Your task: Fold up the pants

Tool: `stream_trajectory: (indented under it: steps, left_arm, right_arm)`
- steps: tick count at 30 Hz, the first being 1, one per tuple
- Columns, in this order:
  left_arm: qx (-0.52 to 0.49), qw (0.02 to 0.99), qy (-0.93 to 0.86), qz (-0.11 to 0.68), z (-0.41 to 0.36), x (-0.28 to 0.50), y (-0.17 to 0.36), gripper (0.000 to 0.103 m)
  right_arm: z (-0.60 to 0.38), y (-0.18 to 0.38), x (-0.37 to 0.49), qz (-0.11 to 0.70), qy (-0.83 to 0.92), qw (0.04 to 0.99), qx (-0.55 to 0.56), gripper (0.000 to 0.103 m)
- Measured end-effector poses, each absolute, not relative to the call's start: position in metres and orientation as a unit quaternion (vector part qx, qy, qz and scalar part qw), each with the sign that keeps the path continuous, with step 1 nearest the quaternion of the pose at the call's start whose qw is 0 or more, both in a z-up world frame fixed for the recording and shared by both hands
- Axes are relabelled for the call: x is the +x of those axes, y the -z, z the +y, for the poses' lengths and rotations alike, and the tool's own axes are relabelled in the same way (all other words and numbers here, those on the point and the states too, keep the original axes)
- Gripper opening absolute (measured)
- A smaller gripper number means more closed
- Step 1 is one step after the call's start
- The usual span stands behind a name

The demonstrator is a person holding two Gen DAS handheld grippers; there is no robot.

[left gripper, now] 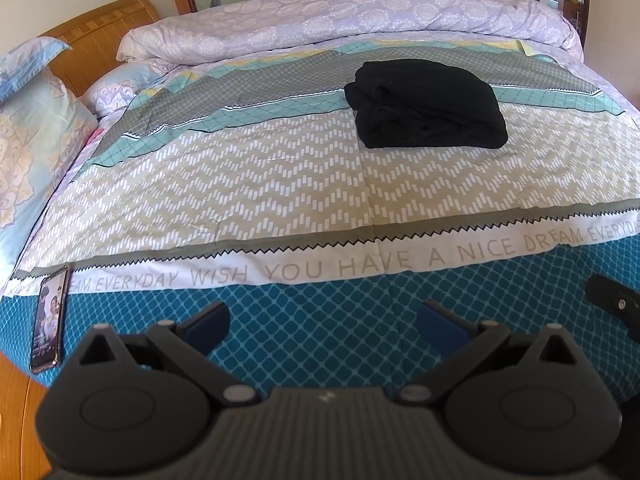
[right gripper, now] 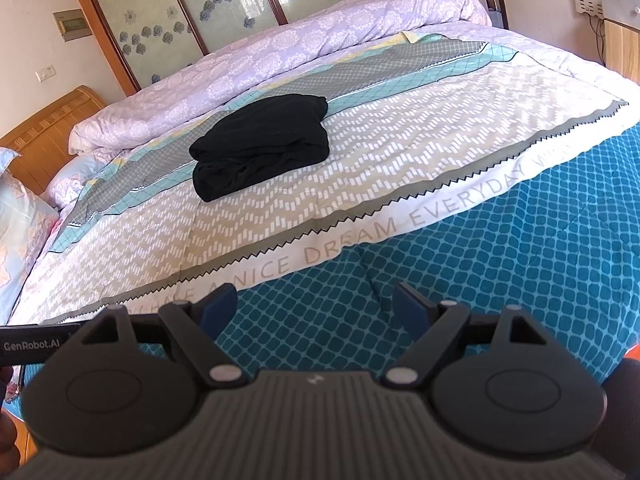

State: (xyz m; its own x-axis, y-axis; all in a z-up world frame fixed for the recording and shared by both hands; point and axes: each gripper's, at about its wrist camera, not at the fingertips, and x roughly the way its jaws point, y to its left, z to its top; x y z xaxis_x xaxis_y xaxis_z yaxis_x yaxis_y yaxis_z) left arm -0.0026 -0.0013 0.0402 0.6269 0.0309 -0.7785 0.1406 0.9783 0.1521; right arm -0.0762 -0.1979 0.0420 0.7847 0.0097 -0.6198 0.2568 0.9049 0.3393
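Black pants point(left gripper: 426, 106) lie folded into a compact bundle on the patterned bedspread point(left gripper: 240, 184), towards the far middle of the bed. They also show in the right wrist view point(right gripper: 262, 146). My left gripper point(left gripper: 324, 320) is open and empty, held over the blue front edge of the bed, well short of the pants. My right gripper point(right gripper: 314, 308) is open and empty too, over the same blue edge. Part of the right gripper point(left gripper: 616, 306) shows at the right edge of the left wrist view.
A rolled lilac duvet point(left gripper: 340, 20) lies along the far side of the bed. Pillows point(left gripper: 28, 140) and a wooden headboard point(left gripper: 100, 40) are at the left. A phone point(left gripper: 50, 320) lies on the bed's front left corner. A cabinet point(right gripper: 620, 32) stands at the right.
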Motion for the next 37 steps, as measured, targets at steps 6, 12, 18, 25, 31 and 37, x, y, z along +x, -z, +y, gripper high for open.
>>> stream_trajectory:
  steps: [6,12,18,25,31,37]
  left_arm:
    - [0.099,0.896,0.032,0.431,-0.0015,-0.0029,-0.0407,0.103]
    - [0.099,0.896,0.033,0.431,-0.0023,-0.0031,-0.0412,0.103]
    - [0.096,0.895,0.035,0.434,-0.0038,-0.0027,-0.0419,0.103]
    - [0.093,0.896,0.037,0.432,-0.0040,-0.0029,-0.0447,0.103]
    - [0.087,0.896,0.039,0.433,-0.0026,-0.0024,-0.0460,0.103]
    - [0.087,0.900,0.057,0.423,-0.0050,-0.0054,-0.0484,0.103]
  right_arm:
    - [-0.1979,-0.0420,-0.0763,0.321,0.067,0.922,0.207,0.087]
    - [-0.1979,-0.0418,-0.0766,0.321,0.067,0.922,0.207,0.087]
    - [-0.1978,-0.0419,-0.0768,0.321,0.067,0.922,0.208,0.087]
    - [-0.1981,-0.0416,-0.0767,0.321,0.067,0.922,0.207,0.087]
    - [-0.1979,-0.0418,-0.0764,0.321,0.067,0.922,0.207,0.087]
    - [-0.1975,-0.0408,-0.0764,0.321,0.066,0.922,0.208,0.087]
